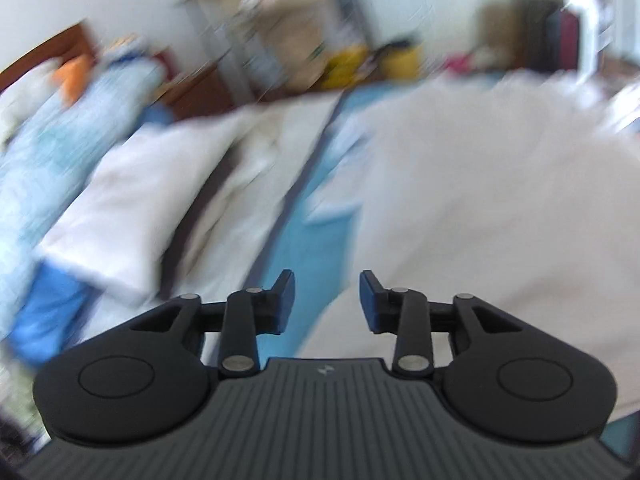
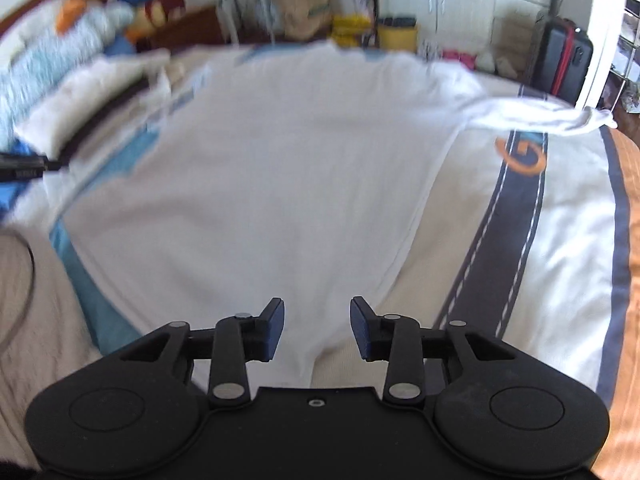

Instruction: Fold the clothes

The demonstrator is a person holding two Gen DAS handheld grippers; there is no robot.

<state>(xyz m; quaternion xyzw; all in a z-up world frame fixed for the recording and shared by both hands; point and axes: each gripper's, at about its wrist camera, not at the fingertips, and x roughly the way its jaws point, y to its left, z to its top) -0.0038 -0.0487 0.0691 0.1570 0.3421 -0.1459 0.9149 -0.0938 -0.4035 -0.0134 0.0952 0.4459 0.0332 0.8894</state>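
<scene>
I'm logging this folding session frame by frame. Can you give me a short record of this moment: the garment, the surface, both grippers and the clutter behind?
garment: white long-sleeved top, spread flat, one sleeve stretched out to the right
surface: bed cover with a dark road stripe and blue patches
left gripper: jaws apart, nothing between them, above the garment's edge
right gripper: jaws apart, nothing between them, above the garment's near hem
behind: pillows at left, yellow bins, dark suitcase
image quality: left wrist view heavily blurred

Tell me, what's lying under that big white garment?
The white garment lies spread on a bedspread printed with a grey road and blue patches. Whatever print lies directly beneath the cloth is covered.
</scene>
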